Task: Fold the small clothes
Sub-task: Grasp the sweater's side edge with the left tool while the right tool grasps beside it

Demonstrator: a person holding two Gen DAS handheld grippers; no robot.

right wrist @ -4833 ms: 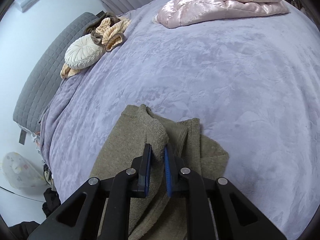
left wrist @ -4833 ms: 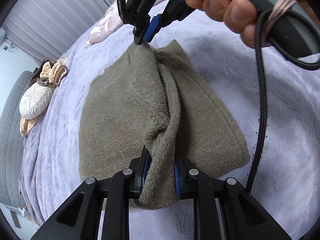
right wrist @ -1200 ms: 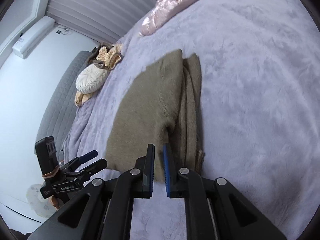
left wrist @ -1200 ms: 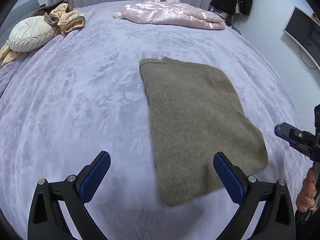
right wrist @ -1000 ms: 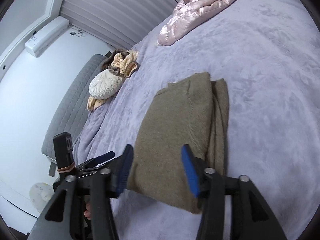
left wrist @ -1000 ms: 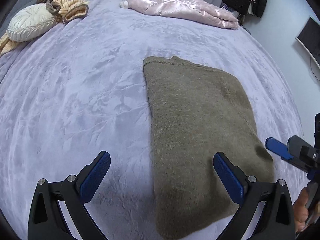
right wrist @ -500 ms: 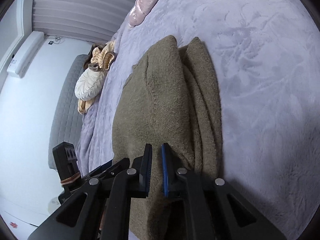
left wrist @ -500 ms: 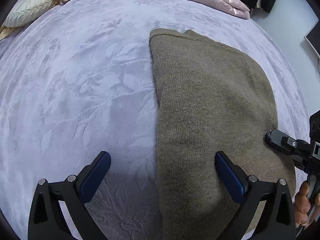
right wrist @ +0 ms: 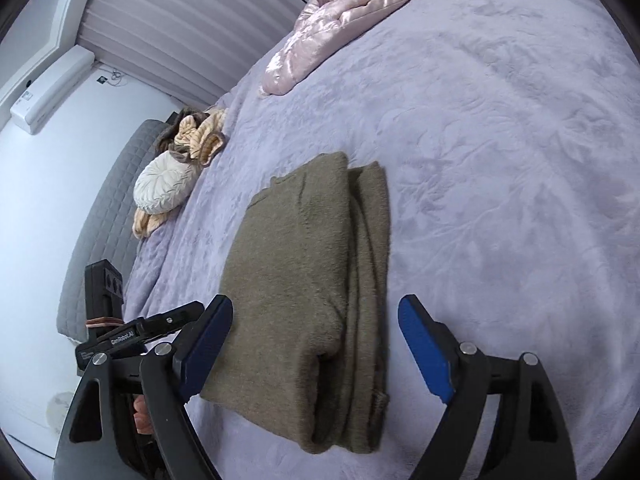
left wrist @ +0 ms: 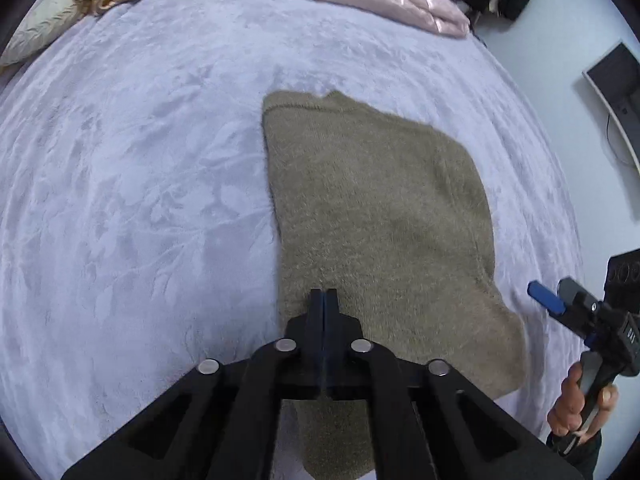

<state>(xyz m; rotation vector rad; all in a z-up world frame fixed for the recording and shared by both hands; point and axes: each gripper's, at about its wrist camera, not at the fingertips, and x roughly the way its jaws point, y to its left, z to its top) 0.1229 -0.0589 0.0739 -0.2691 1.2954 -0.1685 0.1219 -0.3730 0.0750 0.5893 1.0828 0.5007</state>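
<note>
Left gripper [left wrist: 324, 300] hung shut and empty over the near end of the one folded sweater [left wrist: 380, 216] on the bed [left wrist: 140, 200], probably to press it flat. Right gripper [right wrist: 316, 344], jaws opening, straddled that end without touching, likely readying another fold.

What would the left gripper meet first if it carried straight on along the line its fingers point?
Most likely the folded olive-brown sweater. The left gripper, fingers shut with nothing visibly between them, points down at the sweater's near-left part on the lilac bedspread. How much gap remains is unclear.
</note>
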